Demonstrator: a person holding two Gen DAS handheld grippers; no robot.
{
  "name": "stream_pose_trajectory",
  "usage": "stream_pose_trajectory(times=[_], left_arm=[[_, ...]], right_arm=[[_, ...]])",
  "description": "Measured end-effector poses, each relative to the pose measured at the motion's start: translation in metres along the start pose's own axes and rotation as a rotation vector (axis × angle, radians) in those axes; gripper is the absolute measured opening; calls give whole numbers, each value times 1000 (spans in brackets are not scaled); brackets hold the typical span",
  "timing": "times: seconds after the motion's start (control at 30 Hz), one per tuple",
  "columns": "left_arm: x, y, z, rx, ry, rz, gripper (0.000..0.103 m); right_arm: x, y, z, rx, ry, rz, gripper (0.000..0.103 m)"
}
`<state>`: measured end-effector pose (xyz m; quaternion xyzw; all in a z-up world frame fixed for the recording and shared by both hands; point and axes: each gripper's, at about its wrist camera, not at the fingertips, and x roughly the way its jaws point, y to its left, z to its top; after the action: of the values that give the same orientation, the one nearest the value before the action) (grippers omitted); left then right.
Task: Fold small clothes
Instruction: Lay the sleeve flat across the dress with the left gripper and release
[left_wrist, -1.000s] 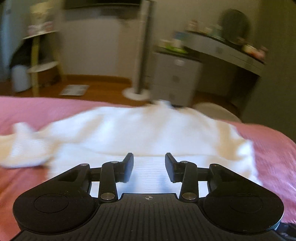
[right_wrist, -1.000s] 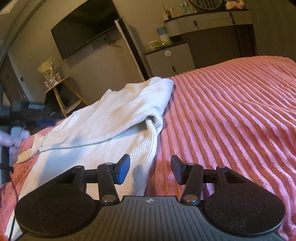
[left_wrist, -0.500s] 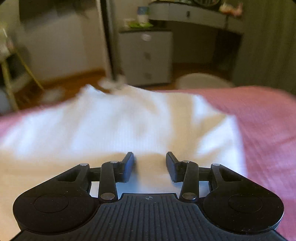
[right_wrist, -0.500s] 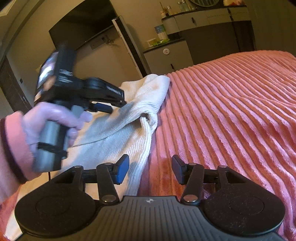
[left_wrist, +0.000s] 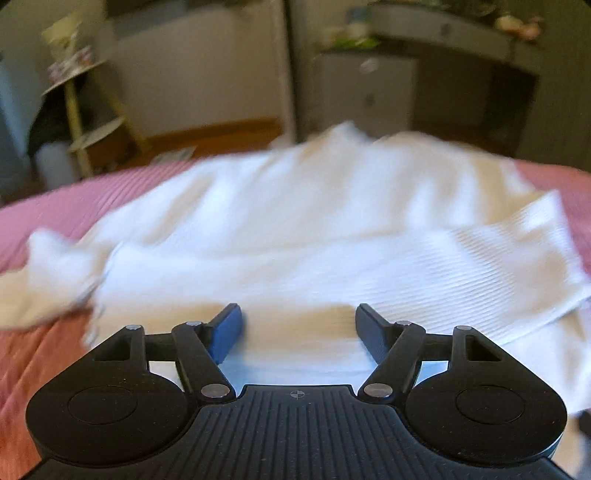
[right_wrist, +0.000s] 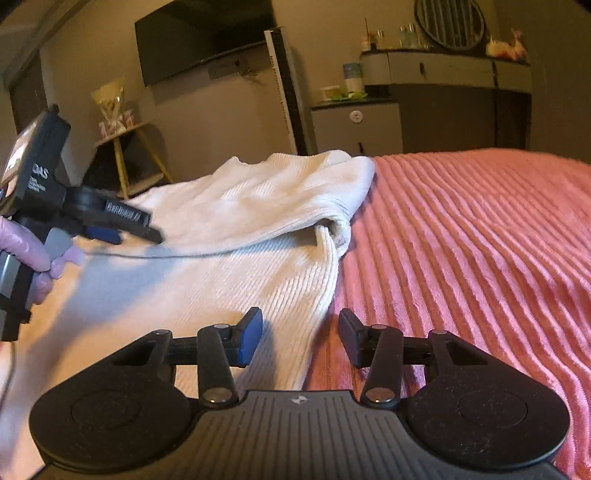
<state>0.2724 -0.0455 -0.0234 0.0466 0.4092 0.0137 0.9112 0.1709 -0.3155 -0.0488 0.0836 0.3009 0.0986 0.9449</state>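
The white sweater (right_wrist: 229, 236) lay on the pink bed (right_wrist: 480, 240), one part folded over, the rest still spread out. The left gripper (left_wrist: 297, 328) hung over it at nine o'clock, jaws opening wide, holding nothing. The right gripper (right_wrist: 301, 338) was closing over its edge, not pinching yet.

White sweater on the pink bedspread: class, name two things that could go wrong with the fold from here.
1. The left gripper is opening over the white sweater with no fabric pinched; closing now may catch only the top layer.
2. The right gripper, its jaws closing, straddles the sweater's edge and the pink bedspread; it could pinch the bedspread too, dragging it and creasing the fold.
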Motion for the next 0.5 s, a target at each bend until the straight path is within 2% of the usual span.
stream_pose_trajectory(times=[0.07, 0.17, 0.3, 0.5], left_arm=[[0, 15, -3, -44, -31, 1, 73], [-6, 27, -1, -61, -28, -4, 66], [-12, 31, -3, 31, -36, 52, 67], [-12, 54, -4, -10, -24, 98, 68]], right_arm=[[0, 3, -1, -35, -1, -19, 44], [1, 3, 1, -44, -1, -48, 43], [4, 4, 1, -72, -5, -68, 43], [6, -2, 0, -75, -4, -78, 43]])
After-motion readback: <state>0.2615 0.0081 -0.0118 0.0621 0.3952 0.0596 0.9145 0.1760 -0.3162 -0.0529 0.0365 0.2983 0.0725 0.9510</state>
